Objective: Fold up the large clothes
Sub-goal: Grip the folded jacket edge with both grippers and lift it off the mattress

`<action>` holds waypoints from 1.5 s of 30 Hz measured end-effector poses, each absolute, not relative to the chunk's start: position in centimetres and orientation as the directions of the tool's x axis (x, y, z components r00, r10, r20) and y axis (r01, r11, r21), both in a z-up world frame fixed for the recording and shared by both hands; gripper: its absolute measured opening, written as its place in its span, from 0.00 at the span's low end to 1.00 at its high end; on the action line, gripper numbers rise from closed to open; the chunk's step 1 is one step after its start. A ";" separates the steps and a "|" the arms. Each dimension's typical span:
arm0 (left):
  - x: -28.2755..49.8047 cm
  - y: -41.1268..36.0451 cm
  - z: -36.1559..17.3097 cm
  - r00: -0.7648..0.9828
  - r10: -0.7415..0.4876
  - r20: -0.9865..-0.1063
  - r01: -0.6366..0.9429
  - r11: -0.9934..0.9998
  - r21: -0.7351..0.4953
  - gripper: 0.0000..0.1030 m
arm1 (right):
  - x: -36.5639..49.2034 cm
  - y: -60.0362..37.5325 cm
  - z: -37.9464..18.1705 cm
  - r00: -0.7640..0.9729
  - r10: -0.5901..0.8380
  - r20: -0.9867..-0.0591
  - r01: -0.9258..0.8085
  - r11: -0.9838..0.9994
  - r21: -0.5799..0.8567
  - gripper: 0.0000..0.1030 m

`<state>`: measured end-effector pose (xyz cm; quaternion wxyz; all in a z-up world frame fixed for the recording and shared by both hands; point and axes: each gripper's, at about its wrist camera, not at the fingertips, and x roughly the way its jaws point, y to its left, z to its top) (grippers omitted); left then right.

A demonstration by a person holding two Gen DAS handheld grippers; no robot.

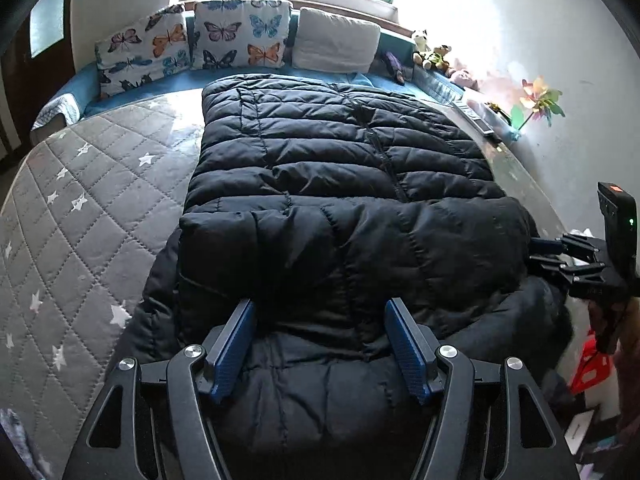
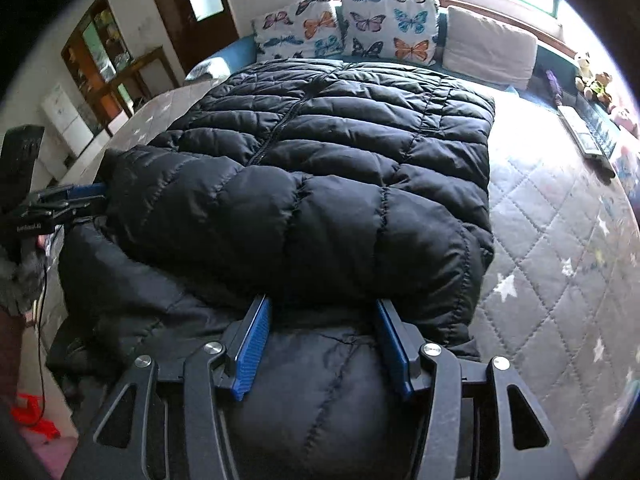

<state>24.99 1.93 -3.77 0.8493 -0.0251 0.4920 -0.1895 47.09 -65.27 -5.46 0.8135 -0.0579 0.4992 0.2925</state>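
Folding coat (image 1: 340, 168) on bed (image 1: 80, 184): near part laid over. Left claw (image 1: 320, 312), right claw (image 2: 324, 308) wide open, holding nothing. Next: grab near edge, fold again.

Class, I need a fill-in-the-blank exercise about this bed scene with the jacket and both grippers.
1. The black quilted puffer jacket lies on a grey quilt printed with white ____.
2. Two pillows show colourful ____.
3. The left gripper has blue fingers spread ____.
4. The right gripper is also ____.

Missing words: stars; butterflies; open; open
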 end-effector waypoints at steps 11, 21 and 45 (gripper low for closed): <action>27.8 4.6 6.2 0.460 -0.359 -0.812 0.329 0.918 -0.220 0.68 | 49.0 -69.0 2.9 0.306 0.456 -0.836 -0.536 0.808 0.244 0.56; 44.1 9.5 8.9 0.393 -0.438 -0.808 0.198 0.899 -0.391 0.77 | 62.2 -72.2 4.6 0.203 0.428 -0.881 -0.445 0.841 0.306 0.64; 63.2 13.3 -9.4 0.358 -0.573 -0.737 -0.054 0.775 -0.629 0.77 | 77.0 -72.9 -12.1 0.152 0.744 -0.651 -0.235 0.667 0.707 0.49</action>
